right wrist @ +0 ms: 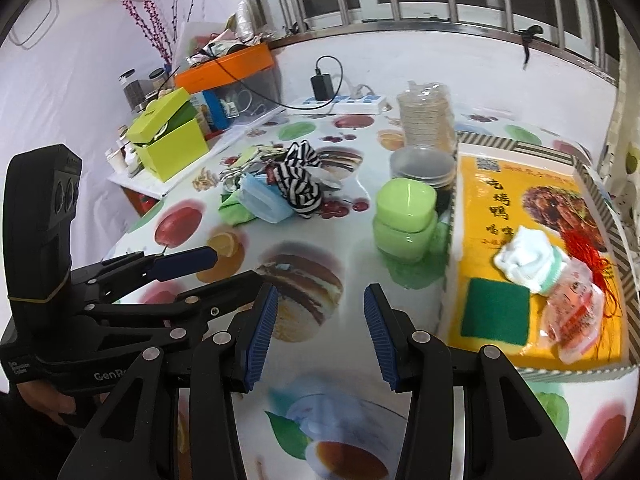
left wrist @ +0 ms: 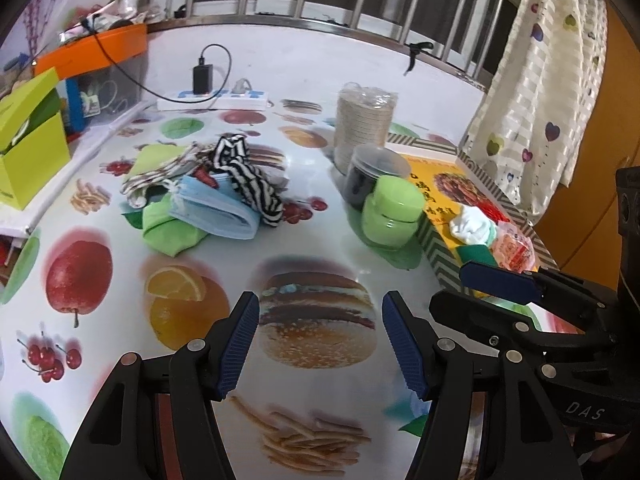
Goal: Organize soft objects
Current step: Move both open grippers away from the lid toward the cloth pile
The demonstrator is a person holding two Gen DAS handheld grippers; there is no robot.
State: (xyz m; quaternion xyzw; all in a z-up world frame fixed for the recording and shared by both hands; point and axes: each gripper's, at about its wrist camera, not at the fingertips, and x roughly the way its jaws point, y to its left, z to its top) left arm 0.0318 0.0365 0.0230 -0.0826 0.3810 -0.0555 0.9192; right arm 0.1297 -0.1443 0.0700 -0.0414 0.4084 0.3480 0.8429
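Note:
A heap of soft things lies mid-table: a black-and-white striped cloth (left wrist: 248, 176) (right wrist: 300, 184), folded blue face masks (left wrist: 216, 208) (right wrist: 264, 200), a green cloth (left wrist: 168, 232) (right wrist: 236, 212) and a patterned cloth (left wrist: 160, 172). The yellow tray (right wrist: 500, 208) (left wrist: 440, 184) on the right holds a white-and-green rolled cloth (right wrist: 524, 260) (left wrist: 472, 226), a dark green sponge (right wrist: 496, 312) and a plastic packet (right wrist: 576, 320). My left gripper (left wrist: 320, 344) hovers open over the burger print, short of the heap. My right gripper (right wrist: 320, 336) is open and empty, left of the tray's near corner.
A green jar (right wrist: 404, 220) (left wrist: 392, 216), clear tubs (right wrist: 424, 168) and a wrapped stack of plates (right wrist: 424, 120) stand between heap and tray. A lime box (right wrist: 168, 144), an orange-lidded bin (right wrist: 228, 68) and a power strip (right wrist: 340, 104) sit at the back.

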